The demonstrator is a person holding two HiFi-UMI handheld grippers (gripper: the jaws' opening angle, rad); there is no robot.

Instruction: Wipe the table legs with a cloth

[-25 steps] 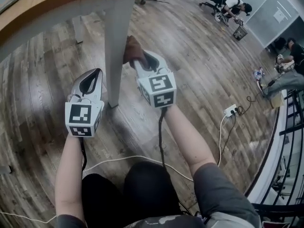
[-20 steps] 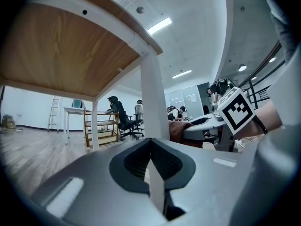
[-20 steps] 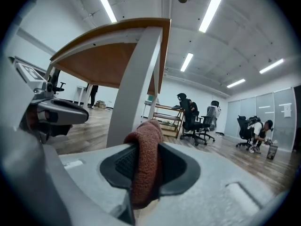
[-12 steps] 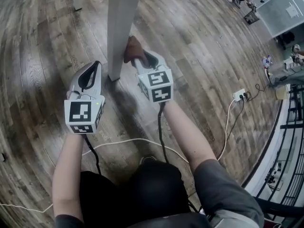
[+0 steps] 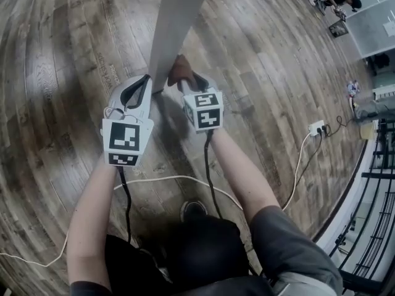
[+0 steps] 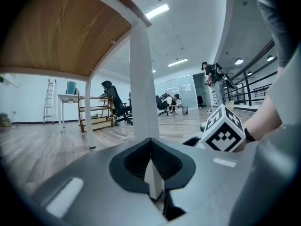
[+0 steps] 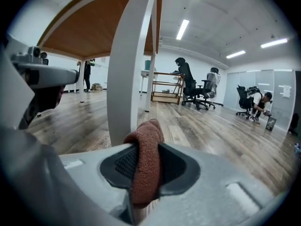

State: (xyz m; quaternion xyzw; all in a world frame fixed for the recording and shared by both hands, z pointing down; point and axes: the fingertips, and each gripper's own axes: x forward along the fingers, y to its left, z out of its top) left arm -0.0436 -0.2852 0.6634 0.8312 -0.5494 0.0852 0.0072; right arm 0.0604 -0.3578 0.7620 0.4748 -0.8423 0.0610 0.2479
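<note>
**Table leg, downward wipe: foot reached.**
Left gripper [image 5: 147,79], claw pressed together and empty, has come in just beside the left of the table leg [image 5: 179,17]. The right gripper [image 5: 186,78] pinches the brown cloth [image 5: 178,66] against the leg's right face, lower than a second ago and now at the foot, so this stroke looks nearly spent. Wood-plank floor [image 5: 62,54]; white cable [image 5: 166,180] by the person's knees; power strip [image 5: 316,128] at right; office chairs [image 7: 190,91] far off.
</note>
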